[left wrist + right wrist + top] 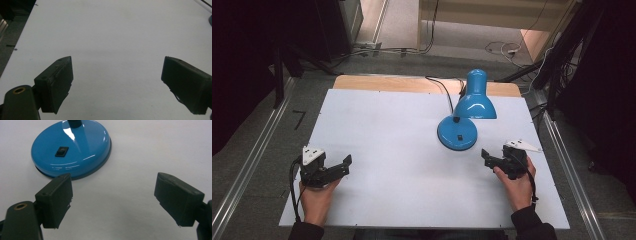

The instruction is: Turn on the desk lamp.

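Black jaws of my right gripper (112,200) fill the bottom of the right gripper view, spread wide with nothing between them, and just past the left one sits the lamp base (75,147), glossy blue and round. I'm pointing that way on purpose: the little black switch (61,151) lies on top of the base, on the side facing me, so it's an easy reach from where my hand is. From the high view I see my right gripper (492,159) low over the white table (387,140), near the base (457,132) but not touching it, aimed up and to the left at it. The lamp shade (475,102) leans over behind the base, tilted down toward the board, and the cord (442,87) runs off the far edge, so nothing blocks my approach from the near side.

My left gripper (334,170) rests well apart from the lamp, near the left front corner, pointing inward. In the left gripper view its jaws (117,82) stand wide apart too, over bare white board, holding nothing. I judge it's parked there to stay out of the way, or ready to steady the base if it slides.

Next, I reckon, I ease the right one forward and bring a jaw tip down on that switch, gently, since the base could skate on this smooth surface
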